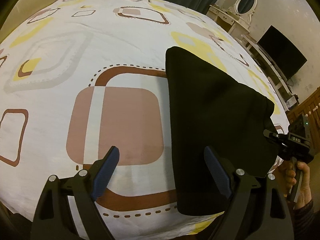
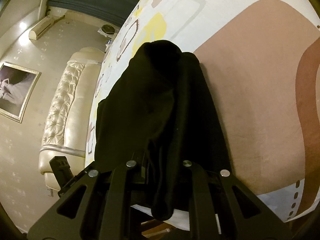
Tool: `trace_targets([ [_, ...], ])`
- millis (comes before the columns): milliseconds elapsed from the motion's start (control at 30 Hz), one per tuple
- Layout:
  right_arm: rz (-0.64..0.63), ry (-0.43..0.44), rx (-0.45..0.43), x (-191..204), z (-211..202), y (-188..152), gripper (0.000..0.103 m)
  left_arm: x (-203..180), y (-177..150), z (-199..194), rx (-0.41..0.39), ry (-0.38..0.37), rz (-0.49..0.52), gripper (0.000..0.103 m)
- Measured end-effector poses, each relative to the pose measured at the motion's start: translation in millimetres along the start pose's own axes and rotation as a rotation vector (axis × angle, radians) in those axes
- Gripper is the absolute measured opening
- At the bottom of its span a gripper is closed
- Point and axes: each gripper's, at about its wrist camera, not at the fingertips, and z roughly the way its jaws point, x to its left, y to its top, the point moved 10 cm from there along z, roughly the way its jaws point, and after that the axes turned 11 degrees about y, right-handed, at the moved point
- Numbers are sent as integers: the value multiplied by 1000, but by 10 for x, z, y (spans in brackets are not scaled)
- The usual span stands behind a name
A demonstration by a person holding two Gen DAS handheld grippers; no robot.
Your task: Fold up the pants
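Observation:
Black pants [image 1: 216, 124] lie on the patterned bedsheet [image 1: 60, 76], at the right of the left wrist view, one end lifted at the right. My left gripper [image 1: 160, 160] is open and empty above the sheet; its right finger [image 1: 216, 172] is over the pants' near edge. My right gripper [image 1: 274, 138] shows at the pants' right edge, held by a hand. In the right wrist view the pants [image 2: 160, 110] are bunched between the arms of the right gripper [image 2: 160, 172], which is shut on them; its fingertips are hidden by cloth.
The bed's near edge [image 1: 140, 226] runs along the bottom of the left view. A dresser with mirror [image 1: 240, 10] and a dark TV [image 1: 280, 52] stand at the right. A padded headboard [image 2: 66, 104] and a framed picture [image 2: 16, 92] show at the left of the right view.

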Motion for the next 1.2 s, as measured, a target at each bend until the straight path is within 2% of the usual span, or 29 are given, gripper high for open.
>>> trace_targets([
  [167, 13, 14, -6, -16, -54, 16, 16, 0, 5, 9, 16, -53, -27, 86],
  [267, 29, -12, -46, -78, -235, 61, 23, 50, 16, -25, 29, -100, -52, 86],
  [333, 60, -41, -89, -165, -445, 102, 24, 107, 26, -50, 30, -109, -57, 86],
  [367, 70, -48, -101, -191, -516, 110, 31, 130, 24, -62, 30, -110, -53, 86],
  [400, 78, -86, -124, -237, -629, 123, 52, 151, 19, -73, 30, -110, -47, 86],
  [433, 77, -152, -151, -291, -764, 136, 59, 173, 16, -91, 30, -114, -40, 86],
  [467, 67, -178, -174, -297, -865, 148, 62, 178, 10, -107, 32, -126, -36, 86],
  [600, 89, -48, -199, -129, -1022, 103, 77, 130, -62, -142, 62, -210, -34, 86],
  [700, 85, -14, -164, -90, -915, 24, 79, 31, -126, -135, 73, -257, -29, 86],
  [933, 116, -13, -72, -178, -471, -145, 79, -302, -220, -23, 114, -340, -9, 86],
  [1133, 84, 13, -56, -127, -304, -160, 79, -454, -251, 142, 156, -388, -48, 85],
  [1167, 63, -4, -49, -119, -290, -168, 74, -458, -254, 165, 161, -386, -53, 82],
  [1200, 38, -32, -37, -118, -269, -175, 63, -477, -257, 180, 164, -390, -52, 69],
])
